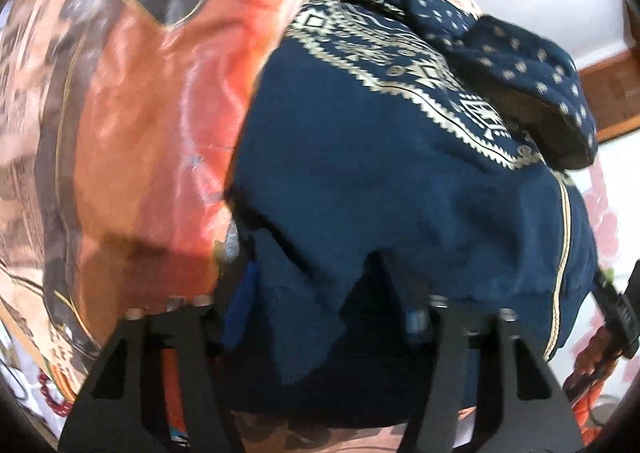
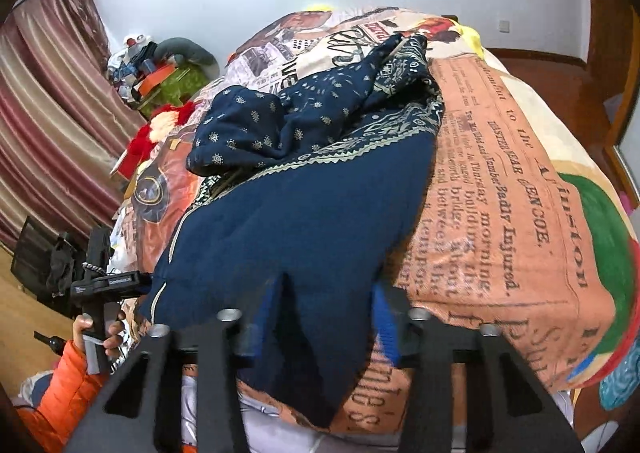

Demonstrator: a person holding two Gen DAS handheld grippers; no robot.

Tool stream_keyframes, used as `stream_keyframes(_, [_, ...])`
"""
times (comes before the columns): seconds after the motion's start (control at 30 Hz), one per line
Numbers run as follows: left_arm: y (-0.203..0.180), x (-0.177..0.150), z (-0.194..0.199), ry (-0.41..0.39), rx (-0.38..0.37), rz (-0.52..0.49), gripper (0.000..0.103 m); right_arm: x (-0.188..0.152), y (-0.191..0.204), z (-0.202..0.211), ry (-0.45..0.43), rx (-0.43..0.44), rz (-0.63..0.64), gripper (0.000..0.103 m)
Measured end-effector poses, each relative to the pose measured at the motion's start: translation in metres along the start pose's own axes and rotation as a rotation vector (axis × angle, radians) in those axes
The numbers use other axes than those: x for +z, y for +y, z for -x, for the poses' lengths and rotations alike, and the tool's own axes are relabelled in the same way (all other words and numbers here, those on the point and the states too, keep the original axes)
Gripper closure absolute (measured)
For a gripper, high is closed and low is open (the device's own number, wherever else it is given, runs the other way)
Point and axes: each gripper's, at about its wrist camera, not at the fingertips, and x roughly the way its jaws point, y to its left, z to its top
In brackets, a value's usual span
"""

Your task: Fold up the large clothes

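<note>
Navy hem cloth lies bunched right between the black fingers of both grippers, nearest each lens. From the right gripper (image 2: 326, 317) the navy garment (image 2: 304, 205) runs straight ahead and away across the printed bedspread (image 2: 520, 221), its long axis along the gripper's pointing line, with a patterned band and the dotted sleeve (image 2: 248, 133) heaped at the far end. Its jaws stand fairly narrow, the hem edge drawn up into a peak between them, so it looks pinched. The left gripper (image 1: 316, 293) sits at the same hem, toward the garment's other corner; the cloth fills its gap, but blur keeps me from saying whether the pads actually press it. Seen from the right wrist, that left tool shows off to the left, held by a hand (image 2: 102, 333) in an orange sleeve. Both hands are equally near the hem, and the far collar end is the likely target for carrying it over.
</note>
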Motion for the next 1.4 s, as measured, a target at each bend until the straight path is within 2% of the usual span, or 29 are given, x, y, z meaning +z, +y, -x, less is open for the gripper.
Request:
stream_keyframes(0.03, [-0.008,0.002,0.002,-0.004,0.019,-0.025,0.076,0.001,-0.001,-0.001,-0.002,0.004,-0.002,0.083])
stream_keyframes(0.07, [-0.014,0.004,0.005,-0.013,0.038,-0.041,0.086,0.002,-0.001,-0.001,-0.004,0.008,-0.002,0.088])
stream_keyframes(0.13, [-0.029,0.007,0.014,-0.047,0.047,-0.085,0.094,0.005,0.001,0.000,-0.009,0.015,0.018,0.093])
stream_keyframes(0.23, [-0.060,0.017,0.046,-0.161,0.017,-0.184,0.094,0.015,0.004,0.006,-0.045,0.027,0.048,0.095])
stream_keyframes(0.33, [-0.096,0.030,0.077,-0.261,0.027,-0.285,0.095,0.030,0.003,0.011,-0.080,0.049,0.042,0.095])
stream_keyframes(0.43, [-0.121,0.049,0.106,-0.340,0.009,-0.332,0.095,0.051,0.000,0.015,-0.114,0.056,0.044,0.096])
stream_keyframes(0.53, [-0.133,0.070,0.131,-0.401,-0.032,-0.323,0.095,0.076,-0.003,0.016,-0.157,0.044,0.057,0.096])
stream_keyframes(0.67, [-0.138,0.118,0.137,-0.446,-0.077,-0.262,0.095,0.111,-0.011,0.009,-0.189,0.020,0.063,0.096])
stream_keyframes(0.77, [-0.135,0.154,0.125,-0.467,-0.055,-0.210,0.095,0.142,-0.022,-0.003,-0.208,0.015,0.038,0.096])
stream_keyframes(0.87, [-0.124,0.185,0.101,-0.466,0.035,-0.165,0.095,0.172,-0.037,-0.022,-0.213,0.004,-0.001,0.096])
stream_keyframes(0.93, [-0.111,0.204,0.074,-0.436,0.108,-0.137,0.095,0.188,-0.048,-0.040,-0.200,-0.017,-0.018,0.096])
stream_keyframes(1.03, [-0.084,0.221,0.025,-0.361,0.174,-0.100,0.095,0.208,-0.068,-0.081,-0.140,-0.053,-0.039,0.096])
stream_keyframes(1.1, [-0.071,0.226,-0.006,-0.317,0.208,-0.095,0.095,0.216,-0.081,-0.109,-0.089,-0.063,-0.054,0.096])
stream_keyframes(1.23, [-0.055,0.225,-0.059,-0.225,0.228,-0.083,0.093,0.222,-0.097,-0.154,-0.005,-0.078,-0.051,0.096])
stream_keyframes(1.3, [-0.059,0.222,-0.069,-0.218,0.243,-0.114,0.092,0.225,-0.101,-0.167,0.024,-0.071,-0.044,0.096])
stream_keyframes(1.4, [-0.071,0.215,-0.067,-0.243,0.300,-0.205,0.089,0.226,-0.104,-0.166,0.036,-0.045,-0.037,0.096])
